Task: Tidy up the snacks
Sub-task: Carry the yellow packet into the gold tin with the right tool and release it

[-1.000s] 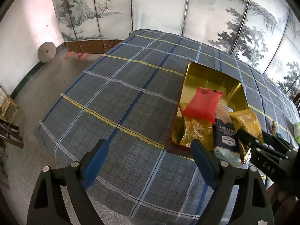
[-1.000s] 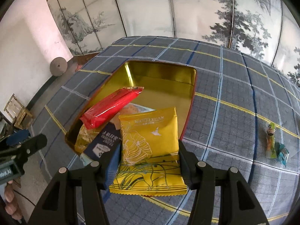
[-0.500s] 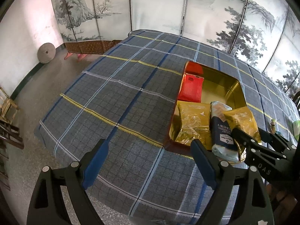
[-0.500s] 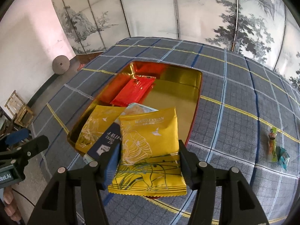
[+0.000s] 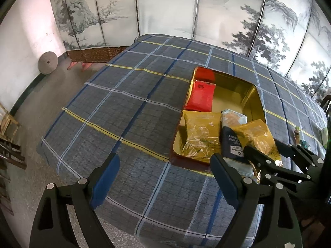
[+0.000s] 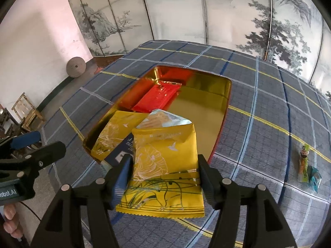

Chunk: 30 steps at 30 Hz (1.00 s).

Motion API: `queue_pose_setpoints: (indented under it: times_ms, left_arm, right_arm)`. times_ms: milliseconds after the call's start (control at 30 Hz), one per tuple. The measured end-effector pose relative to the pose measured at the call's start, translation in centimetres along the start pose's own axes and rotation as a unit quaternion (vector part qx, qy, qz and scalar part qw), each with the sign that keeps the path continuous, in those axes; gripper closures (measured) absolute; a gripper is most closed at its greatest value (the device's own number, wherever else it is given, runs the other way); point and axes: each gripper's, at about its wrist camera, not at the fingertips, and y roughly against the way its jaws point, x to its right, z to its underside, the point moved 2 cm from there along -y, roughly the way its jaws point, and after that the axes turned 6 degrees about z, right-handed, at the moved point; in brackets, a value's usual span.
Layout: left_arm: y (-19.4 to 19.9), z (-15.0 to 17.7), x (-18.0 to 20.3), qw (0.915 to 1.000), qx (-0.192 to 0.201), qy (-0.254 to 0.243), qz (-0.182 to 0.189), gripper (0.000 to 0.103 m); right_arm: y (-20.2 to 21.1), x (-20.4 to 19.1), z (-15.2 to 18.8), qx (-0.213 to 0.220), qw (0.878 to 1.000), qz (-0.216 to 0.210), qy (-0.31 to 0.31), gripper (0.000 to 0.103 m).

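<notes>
A gold tin tray [image 5: 253, 95] [image 6: 209, 95] sits on the plaid tablecloth. In it lie a red packet [image 5: 199, 99] [image 6: 159, 97] at the far left, a yellow packet [image 5: 201, 132] [image 6: 112, 132] at the near left and a dark blue packet [image 5: 231, 144] [image 6: 124, 152] beside it. My right gripper [image 6: 163, 167] is shut on another yellow packet [image 6: 165, 165] [image 5: 256, 136] and holds it over the tray's near end. My left gripper [image 5: 164, 165] is open and empty over the cloth, left of the tray.
Small green and orange snack packets [image 6: 306, 167] [image 5: 298, 132] lie on the cloth right of the tray. The table's left edge [image 5: 51, 155] drops to the floor. A painted folding screen [image 6: 186, 16] stands behind the table.
The red packet, in the air above the tray a second ago, now lies flat at the tray's far left. The right gripper with the yellow packet has barely moved.
</notes>
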Motion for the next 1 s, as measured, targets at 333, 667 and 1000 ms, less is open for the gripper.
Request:
queue_pose_setpoints:
  times_ms: [333,667,1000]
  left_arm:
    - [0.2,0.1,0.3,1.0,-0.001,-0.001,-0.002,0.016]
    - [0.1,0.2,0.3,1.0,-0.001,-0.003,-0.004,0.016]
    - [0.1,0.1,2.1,0.9998,-0.003,-0.02,0.0,0.016]
  right_arm:
    - [0.0,-0.1,-0.5,0.0,1.0,-0.017,-0.008,0.033]
    - [0.3,0.4,-0.6,0.007,1.0,-0.014,-0.01,0.033]
    - [1.4,1.9,-0.7,0.018,1.0,-0.014,-0.019,0.033]
